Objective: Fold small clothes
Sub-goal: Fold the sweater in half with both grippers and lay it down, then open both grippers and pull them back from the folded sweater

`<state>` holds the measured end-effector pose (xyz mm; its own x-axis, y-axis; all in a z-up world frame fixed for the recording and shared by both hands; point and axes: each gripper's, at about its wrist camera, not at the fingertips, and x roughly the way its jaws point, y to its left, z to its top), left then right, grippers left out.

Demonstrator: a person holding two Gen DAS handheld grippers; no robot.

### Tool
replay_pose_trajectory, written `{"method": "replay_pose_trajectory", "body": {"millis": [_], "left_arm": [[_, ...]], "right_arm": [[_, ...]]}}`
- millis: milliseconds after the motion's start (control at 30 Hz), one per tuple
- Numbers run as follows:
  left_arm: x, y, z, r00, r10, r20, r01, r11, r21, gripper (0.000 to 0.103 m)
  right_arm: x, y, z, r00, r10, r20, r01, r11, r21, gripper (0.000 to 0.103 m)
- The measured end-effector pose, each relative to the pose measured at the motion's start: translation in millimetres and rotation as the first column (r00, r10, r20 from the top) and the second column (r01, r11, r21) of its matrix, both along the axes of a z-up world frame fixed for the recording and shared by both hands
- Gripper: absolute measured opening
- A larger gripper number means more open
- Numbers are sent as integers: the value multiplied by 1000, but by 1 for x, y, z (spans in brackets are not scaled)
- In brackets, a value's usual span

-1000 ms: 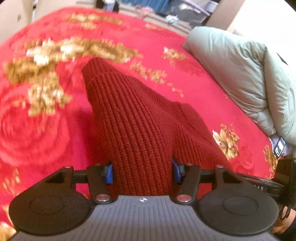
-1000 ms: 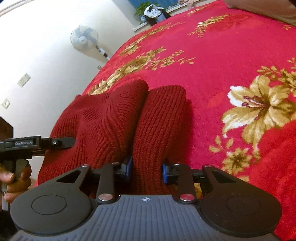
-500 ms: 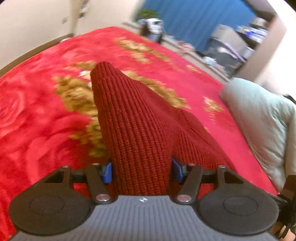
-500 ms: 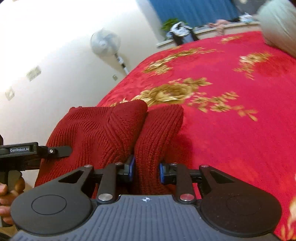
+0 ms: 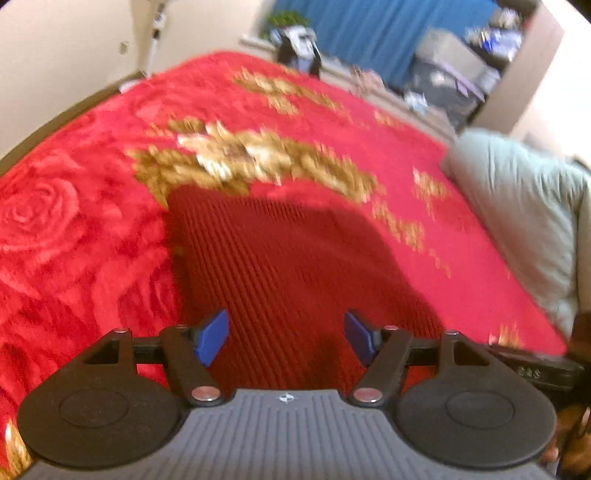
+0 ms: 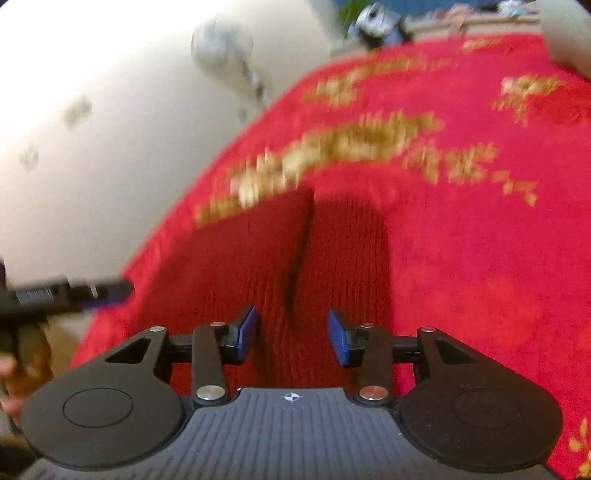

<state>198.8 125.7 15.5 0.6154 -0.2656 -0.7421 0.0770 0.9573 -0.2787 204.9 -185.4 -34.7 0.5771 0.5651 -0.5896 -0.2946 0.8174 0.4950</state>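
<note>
Currently your left gripper (image 5: 286,341) is opening, pads clear of the red knit garment (image 5: 288,258) between them. Your right gripper (image 6: 291,338) is closing, pads also clear. Ahead of both, the garment lies lengthwise on the red blanket (image 5: 74,229).

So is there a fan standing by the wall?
Yes, a white standing fan shows, blurred, against the pale wall beyond the bed.

Red floral bedspread (image 5: 92,229), cream wall (image 6: 92,155), blue curtain (image 5: 369,33)
</note>
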Motion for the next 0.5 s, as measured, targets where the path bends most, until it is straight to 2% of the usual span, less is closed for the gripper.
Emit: {"method": "replay_pose_trajectory", "body": {"millis": [67,100,200,267,300,367,400,500], "left_arm": [[-3,-9,-14,999,-32,-34,34,997,66,74],[-6,-9,-18,998,-38,-42,41,996,76,75],[-14,-2,-25,997,-41,-63,43,998,37,75],[-23,-3,-28,997,-43,-64,47,998,50,76],[-27,-6,-28,997,-54,-58,59,995,79,77],[-40,-14,-28,996,-82,-42,88,982,165,83],[-47,-18,-27,996,-86,-26,90,973,213,85],[-71,-26,-17,997,-74,16,64,941,332,88]], "right_arm": [[-5,-1,-4,1000,8,19,-8,1000,-13,16],[-5,-5,-7,1000,-5,3,5,1000,1,16],[-8,-10,-10,999,-41,-32,41,999,14,16],[-14,-7,-7,999,-32,-23,32,999,-15,16],[-20,-7,-4,999,-35,-18,35,999,-36,17],[-31,-10,1,998,-53,-13,52,996,-66,28],[-39,-14,5,998,-68,1,68,994,-89,30],[-72,-27,19,992,-96,78,107,985,-138,35]]}}
